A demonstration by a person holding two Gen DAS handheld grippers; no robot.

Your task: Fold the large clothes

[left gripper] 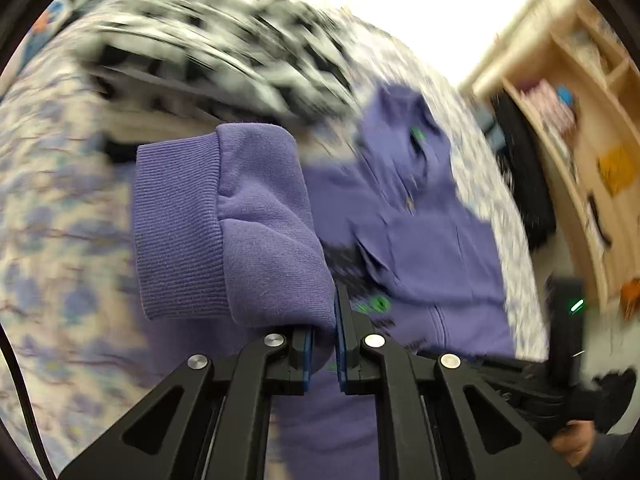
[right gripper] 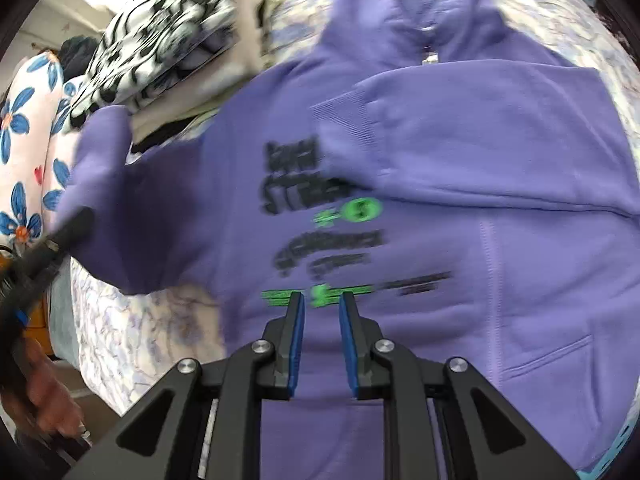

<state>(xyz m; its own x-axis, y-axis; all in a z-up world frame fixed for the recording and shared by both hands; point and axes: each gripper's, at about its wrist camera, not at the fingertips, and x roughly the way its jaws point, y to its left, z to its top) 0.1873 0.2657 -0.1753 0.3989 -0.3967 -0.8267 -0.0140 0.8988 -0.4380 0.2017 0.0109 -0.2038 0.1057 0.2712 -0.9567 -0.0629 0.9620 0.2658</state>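
1. The left gripper (left gripper: 322, 344) has its jaws pinching the sleeve (left gripper: 236, 224) of a purple fleece hooded sweatshirt (left gripper: 416, 240). The ribbed cuff (left gripper: 176, 228) stands up ahead of the jaws, to their left.
2. In the left wrist view the body of the sweatshirt lies ahead and to the right of the jaws, spread on a bed (left gripper: 48, 208) with a pale cover printed in blue and lilac flowers.
3. A black-and-white patterned cloth (left gripper: 208, 48) lies farther ahead of the left jaws, beyond the cuff; it is blurred.
4. The right gripper (right gripper: 322, 320) hovers over the sweatshirt front with its jaws spread a little and nothing between them.
5. In the right wrist view the black and green print (right gripper: 324, 216) on the sweatshirt's chest sits just ahead of the jaws. The other sleeve (right gripper: 472, 128) lies folded across the chest, ahead and to the right, and the hood (right gripper: 416, 4) is at the far end.
6. A kangaroo pocket opening (right gripper: 548, 356) shows to the right of the right jaws.
7. Wooden shelving (left gripper: 580, 128) stands far right of the left jaws.
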